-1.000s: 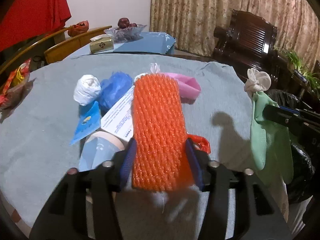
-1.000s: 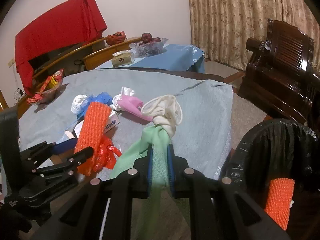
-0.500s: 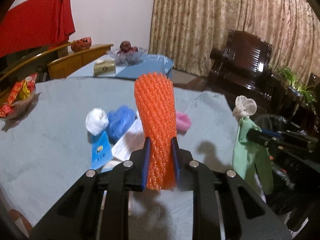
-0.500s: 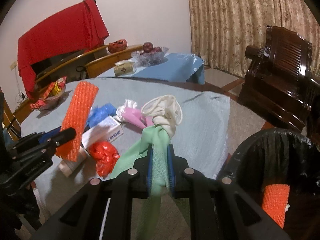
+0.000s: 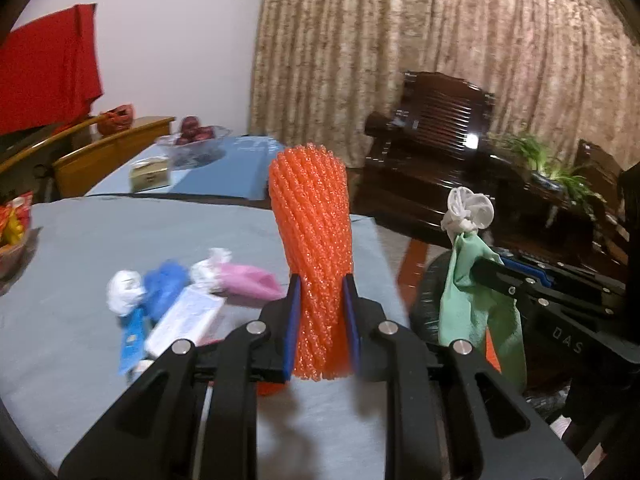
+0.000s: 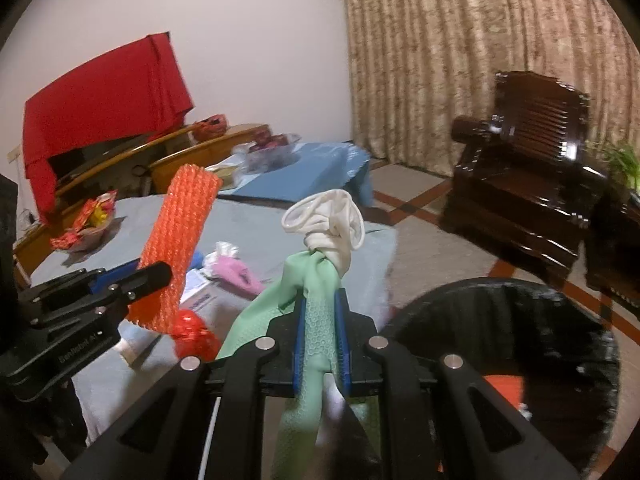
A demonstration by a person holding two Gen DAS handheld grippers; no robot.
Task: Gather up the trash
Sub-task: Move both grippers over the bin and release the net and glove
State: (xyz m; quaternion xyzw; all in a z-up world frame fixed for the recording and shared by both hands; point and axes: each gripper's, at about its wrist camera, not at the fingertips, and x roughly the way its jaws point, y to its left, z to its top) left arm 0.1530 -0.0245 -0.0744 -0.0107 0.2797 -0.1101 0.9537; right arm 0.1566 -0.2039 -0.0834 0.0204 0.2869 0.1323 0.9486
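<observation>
Between the left gripper's squeezing blue pads, an orange foam net sleeve standing upright, long axis vertical, knobbly mesh tube, right gripper clamped on a soft green-and-white knotted glove, knot above its jaws.

**Colours and patterns of the table scene**

Foam net sleeve: bright orange, open mesh texture. Rubber glove: mint green with a honeycomb-embossed palm and a cream-white cuff. Gripper pads: blue, on black frames. Tablecloth: pale grey-blue. Bin liner: glossy black. Pink bag; blue bag; white wad. Curtain: beige, mottled. Draped cloth: red.
</observation>
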